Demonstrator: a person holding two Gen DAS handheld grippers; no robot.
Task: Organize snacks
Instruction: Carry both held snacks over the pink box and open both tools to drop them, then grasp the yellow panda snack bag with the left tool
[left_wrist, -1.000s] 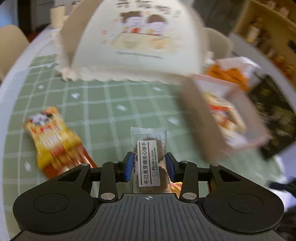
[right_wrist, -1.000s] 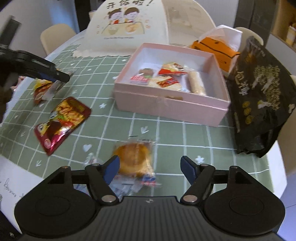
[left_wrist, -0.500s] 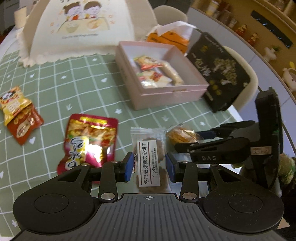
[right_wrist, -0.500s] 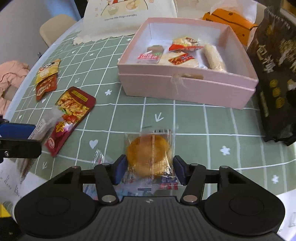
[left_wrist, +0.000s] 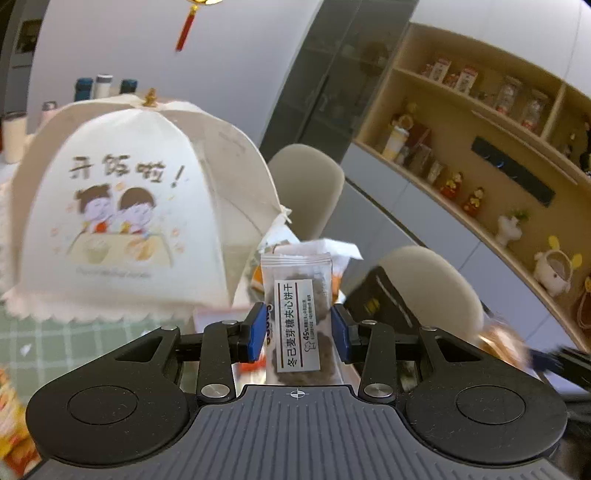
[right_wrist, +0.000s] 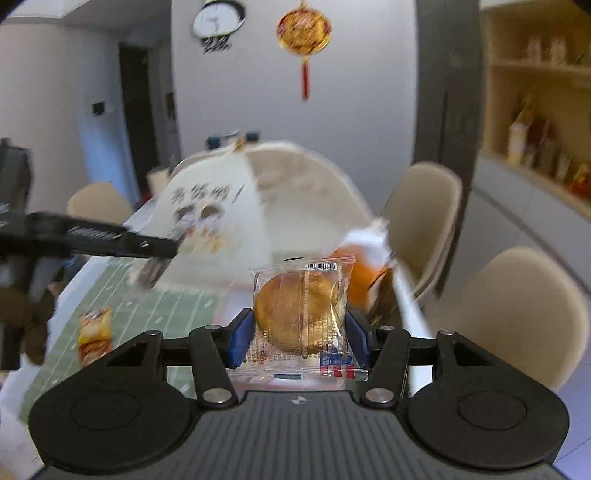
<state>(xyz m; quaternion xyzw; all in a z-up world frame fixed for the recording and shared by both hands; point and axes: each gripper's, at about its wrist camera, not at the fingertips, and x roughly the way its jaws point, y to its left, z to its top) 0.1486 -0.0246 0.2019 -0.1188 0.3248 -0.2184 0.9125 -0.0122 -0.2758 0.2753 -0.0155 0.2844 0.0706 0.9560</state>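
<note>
Snacks ride clamped in both grippers above the bench: left gripper (left_wrist: 298, 326) fingers grip an upright biscuit packet (left_wrist: 297, 314), right gripper (right_wrist: 299, 336) fingers grip a round cake packet (right_wrist: 301, 317), the box hidden below.

Two wrapped snacks held aloft, one more on the desk

Biscuit packet (left_wrist: 297, 317): clear wrapper, dark brown biscuit inside, white label with vertical black print; upright, pinched at its sides between blue fingers (left_wrist: 255, 331). Round cake (right_wrist: 301, 314): golden brown, in clear wrapper with barcode at top edge and red-and-blue mark at lower corner; upright, clamped at both sides between blue fingers (right_wrist: 241, 341). Yellow-and-orange packet (right_wrist: 94, 334): small, blurred, lying flat on green checked desk (right_wrist: 173, 314), well apart to the left.
</note>
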